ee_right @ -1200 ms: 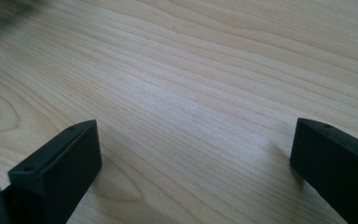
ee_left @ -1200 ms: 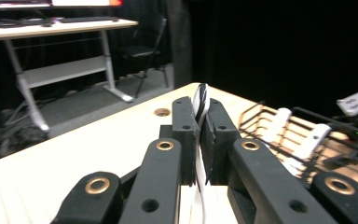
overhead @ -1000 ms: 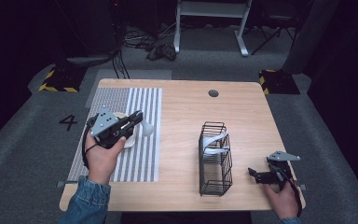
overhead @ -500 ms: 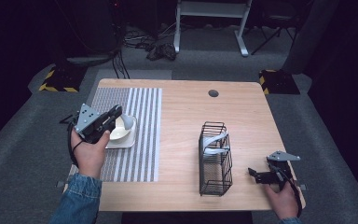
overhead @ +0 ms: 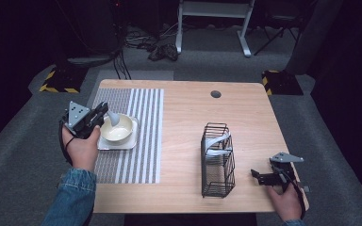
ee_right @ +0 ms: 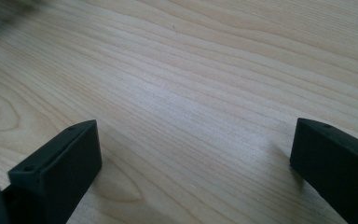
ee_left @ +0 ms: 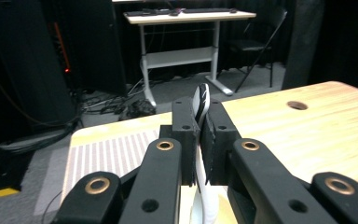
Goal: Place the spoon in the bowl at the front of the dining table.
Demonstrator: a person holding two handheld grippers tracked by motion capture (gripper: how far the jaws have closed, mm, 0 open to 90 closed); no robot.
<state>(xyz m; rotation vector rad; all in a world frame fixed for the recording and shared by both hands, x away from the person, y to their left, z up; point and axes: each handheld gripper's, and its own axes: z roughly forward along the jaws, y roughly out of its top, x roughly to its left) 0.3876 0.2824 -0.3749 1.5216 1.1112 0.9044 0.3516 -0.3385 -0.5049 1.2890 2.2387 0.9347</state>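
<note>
Your left gripper [overhead: 102,111] sits at the left edge of the wooden table [overhead: 245,117], held in your left hand [overhead: 81,147], and its jaws are clamped on the handle of a pale grey spoon [overhead: 112,117]. In the high view the spoon's broad end dips over the rim of a cream bowl [overhead: 119,129], which stands on a square white plate [overhead: 104,144]. That plate rests on a grey and white striped mat [overhead: 141,122] covering the left part of the table.

In the left gripper view the two black jaws [ee_left: 199,135] press flat against the spoon [ee_left: 200,100], whose pale edge rises between them and runs down below them toward the bottom of the view. Past the jaws you see the striped mat [ee_left: 112,149], bare wood with a round dark hole [ee_left: 297,105], and a white desk [ee_left: 186,18] farther off in the dark room.

Your right gripper [overhead: 260,177] rests near the table's front right corner in your right hand [overhead: 285,203], with its grey three-cornered plate on top. Its jaws stand wide apart with nothing between them; in the right gripper view they frame bare wood grain [ee_right: 191,93].

Between your two hands, nearer the right one, stands a black wire basket [overhead: 218,160]. It is upright and holds pale grey utensils [overhead: 216,143] leaning inside its upper half; what kind they are cannot be told. The basket stands apart from the right gripper and well apart from the bowl.
</note>
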